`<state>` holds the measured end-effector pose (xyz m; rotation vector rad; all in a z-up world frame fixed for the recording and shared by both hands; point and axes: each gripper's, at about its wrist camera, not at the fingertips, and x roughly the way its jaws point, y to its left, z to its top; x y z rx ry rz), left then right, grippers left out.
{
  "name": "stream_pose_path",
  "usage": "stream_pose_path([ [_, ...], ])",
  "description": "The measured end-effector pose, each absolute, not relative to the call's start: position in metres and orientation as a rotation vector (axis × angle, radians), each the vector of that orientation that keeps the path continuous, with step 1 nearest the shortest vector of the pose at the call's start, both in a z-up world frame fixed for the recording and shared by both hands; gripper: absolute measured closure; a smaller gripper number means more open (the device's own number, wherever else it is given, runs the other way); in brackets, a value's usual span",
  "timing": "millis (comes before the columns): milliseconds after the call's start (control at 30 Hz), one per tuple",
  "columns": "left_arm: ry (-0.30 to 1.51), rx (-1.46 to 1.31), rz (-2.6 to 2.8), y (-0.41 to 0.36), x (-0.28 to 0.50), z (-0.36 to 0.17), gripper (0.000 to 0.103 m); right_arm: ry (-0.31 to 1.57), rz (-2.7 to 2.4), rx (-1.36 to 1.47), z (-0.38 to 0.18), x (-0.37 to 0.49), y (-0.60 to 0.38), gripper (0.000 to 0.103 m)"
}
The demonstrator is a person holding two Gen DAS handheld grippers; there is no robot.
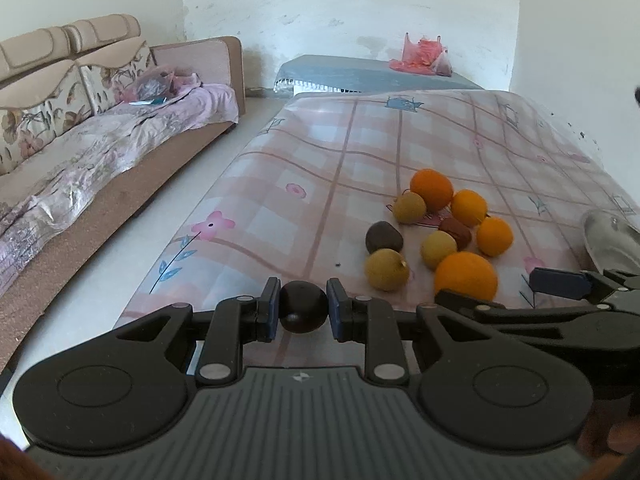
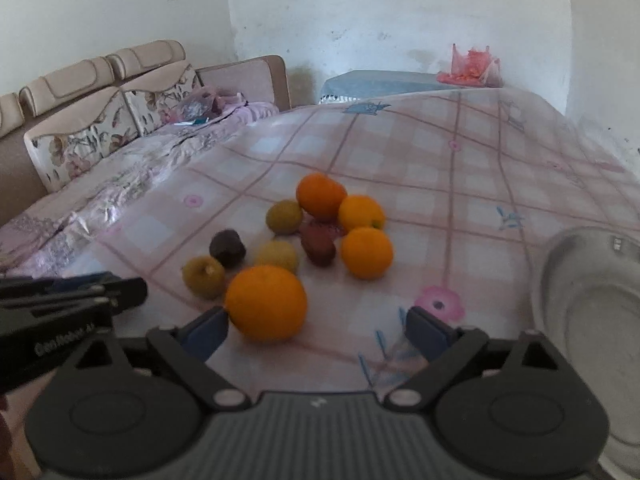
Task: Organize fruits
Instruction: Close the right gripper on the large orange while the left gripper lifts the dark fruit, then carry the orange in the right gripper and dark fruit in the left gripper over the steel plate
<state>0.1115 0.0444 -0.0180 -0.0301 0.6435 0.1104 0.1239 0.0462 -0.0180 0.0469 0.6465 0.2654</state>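
My left gripper is shut on a dark round fruit, held over the near edge of the table. To its right, a cluster of fruit lies on the checked tablecloth: several oranges, three yellow-green fruits, a dark purple fruit and a reddish-brown one. In the right wrist view my right gripper stands open just behind the nearest large orange, which sits in front of the left fingertip without being pressed by either pad. A blue-padded finger of that gripper also shows in the left wrist view.
A metal bowl stands on the table right of the fruit, close to my right gripper. A sofa with a floral cover runs along the left, across a strip of floor. A low grey-covered table with a red bag stands at the far wall.
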Motion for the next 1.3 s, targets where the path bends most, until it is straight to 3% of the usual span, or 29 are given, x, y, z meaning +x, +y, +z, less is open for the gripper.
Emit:
stream_pose_path([
  [67,0.643,-0.024,0.108,0.044,0.115,-0.019,0.074,0.638,0.277,0.037,-0.018,0.127,0.049,0.019],
  [200,0.639,-0.021,0.1,0.043,0.112,-0.019,0.074,0.626,0.331,0.027,-0.015,0.125,0.054,0.058],
  [233,0.638,-0.02,0.097,0.043,0.111,-0.019,0.074,0.625,0.339,0.02,-0.015,0.124,0.055,0.062],
  [1300,0.635,-0.021,0.002,0.004,0.074,0.012,0.074,0.628,0.234,0.04,0.012,0.069,0.006,0.063],
])
